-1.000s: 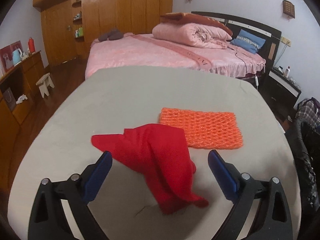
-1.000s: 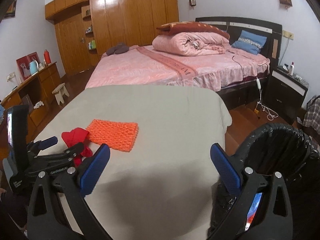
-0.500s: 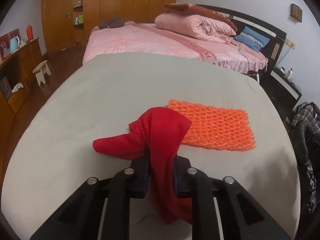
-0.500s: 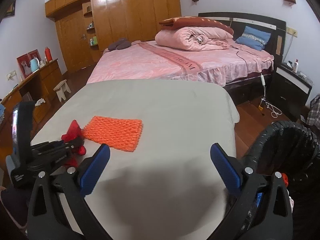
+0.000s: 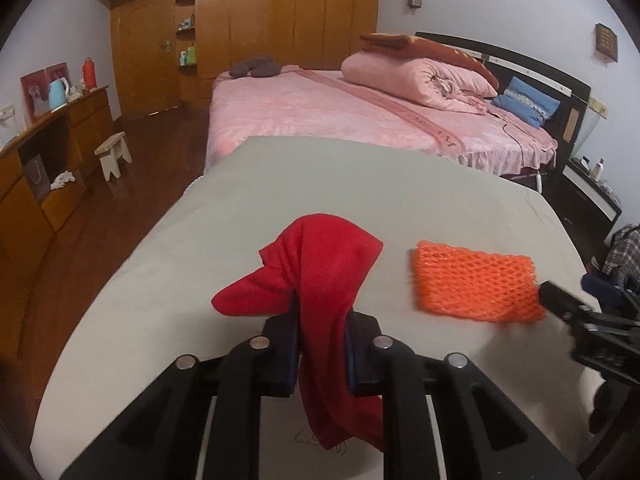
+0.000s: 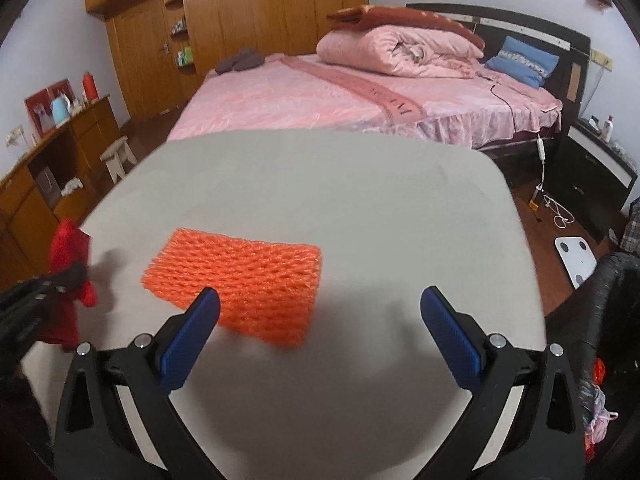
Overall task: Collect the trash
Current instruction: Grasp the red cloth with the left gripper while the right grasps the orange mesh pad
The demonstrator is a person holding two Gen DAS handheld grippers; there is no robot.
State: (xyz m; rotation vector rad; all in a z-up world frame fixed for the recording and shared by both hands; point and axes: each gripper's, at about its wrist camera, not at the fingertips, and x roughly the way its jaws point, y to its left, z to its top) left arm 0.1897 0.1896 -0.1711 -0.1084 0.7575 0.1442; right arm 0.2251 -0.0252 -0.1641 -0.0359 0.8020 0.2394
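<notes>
Alongside, black-lined bin [image 6: 608,280] with red scraps; left gripper [image 5: 322,344] clamping red cloth [image 5: 324,268]; right gripper [image 6: 320,320] wide.

My right gripper [image 6: 319,322] has black slotted arms, silver pivot screws and blue finger pads [image 6: 191,330]; my left gripper [image 5: 322,354] matches.

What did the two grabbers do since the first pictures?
The left gripper closed on the red cloth and lifted it off the table. The right gripper, open, moved down toward the orange net, which stayed put.
</notes>
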